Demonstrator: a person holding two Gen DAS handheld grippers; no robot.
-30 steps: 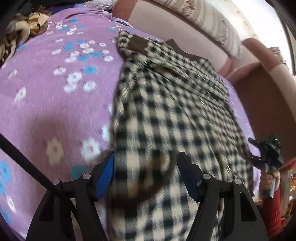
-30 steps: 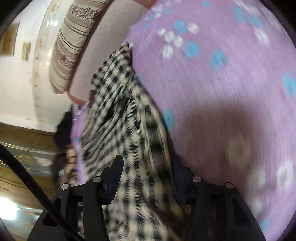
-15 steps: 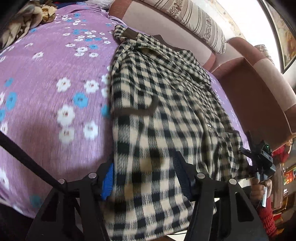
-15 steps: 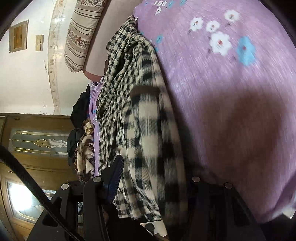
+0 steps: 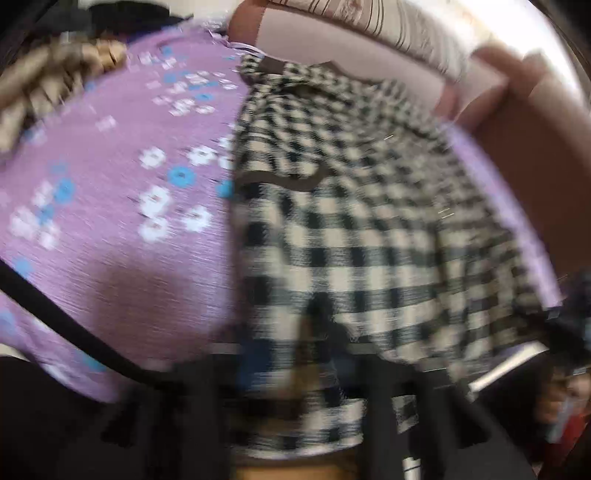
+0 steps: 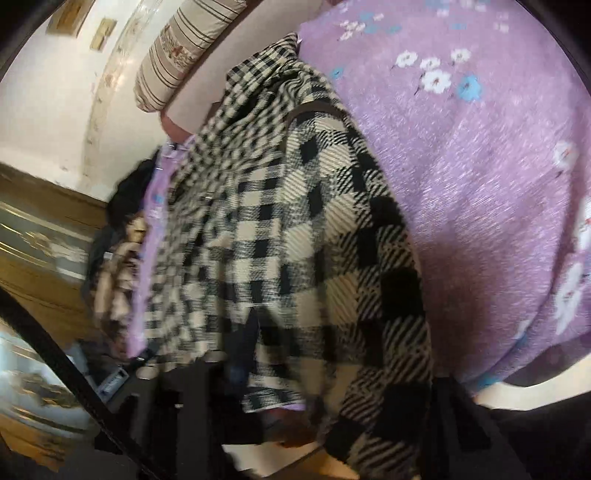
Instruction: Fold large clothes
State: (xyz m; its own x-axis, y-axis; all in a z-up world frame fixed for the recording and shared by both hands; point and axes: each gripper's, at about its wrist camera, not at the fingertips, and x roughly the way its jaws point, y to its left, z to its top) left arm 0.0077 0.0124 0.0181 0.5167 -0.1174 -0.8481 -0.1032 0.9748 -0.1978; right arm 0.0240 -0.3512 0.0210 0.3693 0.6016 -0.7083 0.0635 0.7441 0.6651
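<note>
A black-and-cream checked jacket (image 5: 369, 229) lies spread on a purple flowered cover (image 5: 110, 206), collar toward the sofa back. My left gripper (image 5: 295, 365) is at its near hem, and the cloth runs between the blurred fingers. In the right wrist view the jacket (image 6: 295, 240) fills the middle, and my right gripper (image 6: 317, 384) is at the hem's other corner with the cloth draped over the right finger. Both views are motion-blurred. The hem hangs over the cover's front edge.
A striped bolster (image 5: 388, 33) and pink sofa back (image 5: 517, 129) stand behind the jacket. A heap of brown and dark clothes (image 5: 48, 74) lies at the far left, also in the right wrist view (image 6: 118, 258). The purple cover (image 6: 480, 184) stretches to the right.
Both grippers have closed in on the jacket's near hem and pulled it toward the front edge. The views went from sharp to blurred.
</note>
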